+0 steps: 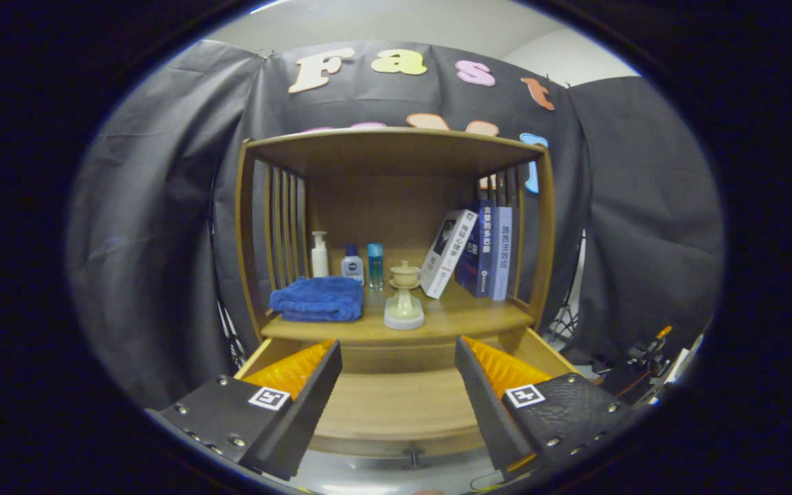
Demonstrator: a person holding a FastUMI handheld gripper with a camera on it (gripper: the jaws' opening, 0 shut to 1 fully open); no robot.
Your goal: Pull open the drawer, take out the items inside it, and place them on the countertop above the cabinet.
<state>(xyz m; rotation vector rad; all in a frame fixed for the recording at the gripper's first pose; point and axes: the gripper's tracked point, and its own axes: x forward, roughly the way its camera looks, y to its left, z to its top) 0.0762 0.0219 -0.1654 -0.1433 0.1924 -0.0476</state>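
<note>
The tongs point(397, 364) sit at the bottom of the frame with their two fingers spread wide apart, released and grasping nothing. Between and just beyond the fingers lies the drawer point(396, 405), pulled out toward the camera from the wooden cabinet point(396, 148); its bare wooden floor shows between the fingers, and a small knob point(411, 455) shows at its front edge near the bottom centre of the frame. What lies in the parts of the drawer hidden behind the fingers cannot be told.

Above the drawer, in the middle of the frame, is the desk point(465, 320) of the cabinet, an open shelf with slatted sides and a top board. On its left part rests a folded blue towel point(318, 300). Behind the towel, against the back wall, stand a white pump bottle point(319, 255), a small white-and-blue bottle point(352, 262) and a slim blue bottle point(375, 265), side by side. In the centre of the desk, near its front edge, stands a pale cream figure on a round base point(404, 309), with a small lidded cup point(405, 275) just behind it. On the right part a white book point(448, 253) leans against a few upright blue books point(492, 251).
</note>
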